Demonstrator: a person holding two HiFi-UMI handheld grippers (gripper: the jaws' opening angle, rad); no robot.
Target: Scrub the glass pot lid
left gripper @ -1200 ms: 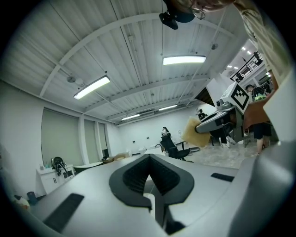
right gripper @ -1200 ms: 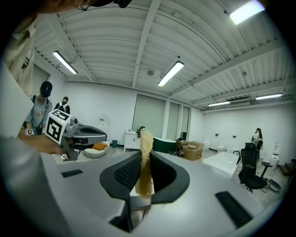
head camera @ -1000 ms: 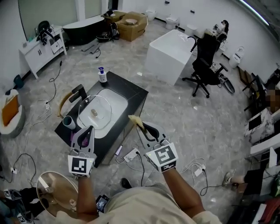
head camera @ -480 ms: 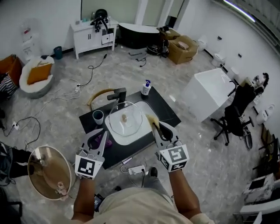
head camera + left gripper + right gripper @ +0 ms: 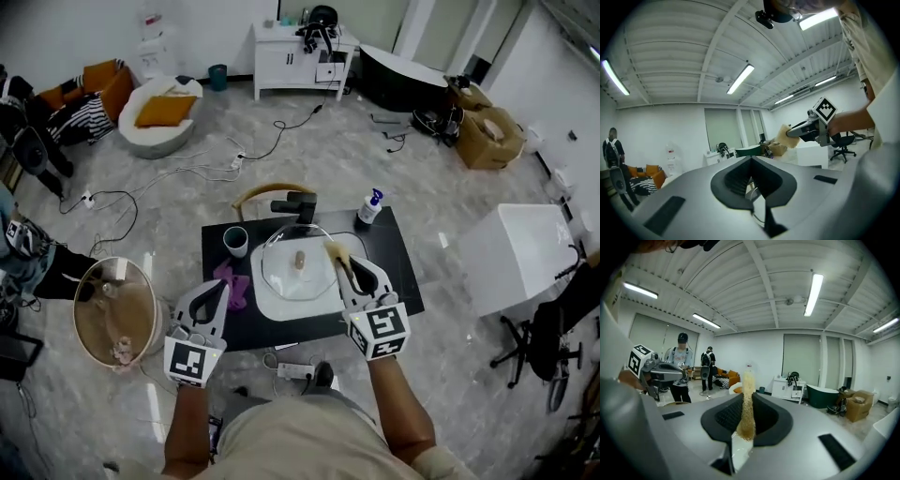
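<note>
The left gripper (image 5: pixel 217 287) partly hides a purple thing (image 5: pixel 237 281), perhaps a cloth, beside the sink (image 5: pixel 291 310).

Cup (image 5: pixel 235 240), purple cloth (image 5: pixel 233 281), soap bottle (image 5: pixel 370 208) on counter (image 5: pixel 394 272)

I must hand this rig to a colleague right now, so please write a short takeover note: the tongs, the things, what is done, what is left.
Left tongs: shut, empty, over the front left of the black counter.
Right tongs: shut on the sponge, at the lid's right side; contact cannot be told.
Glass lid: lies knob up in the white sink.
Soap bottle stands at the back right; purple cloth lies left of the sink.
Done: sponge is in hand.
Left: the scrubbing, as far as one can see.
</note>
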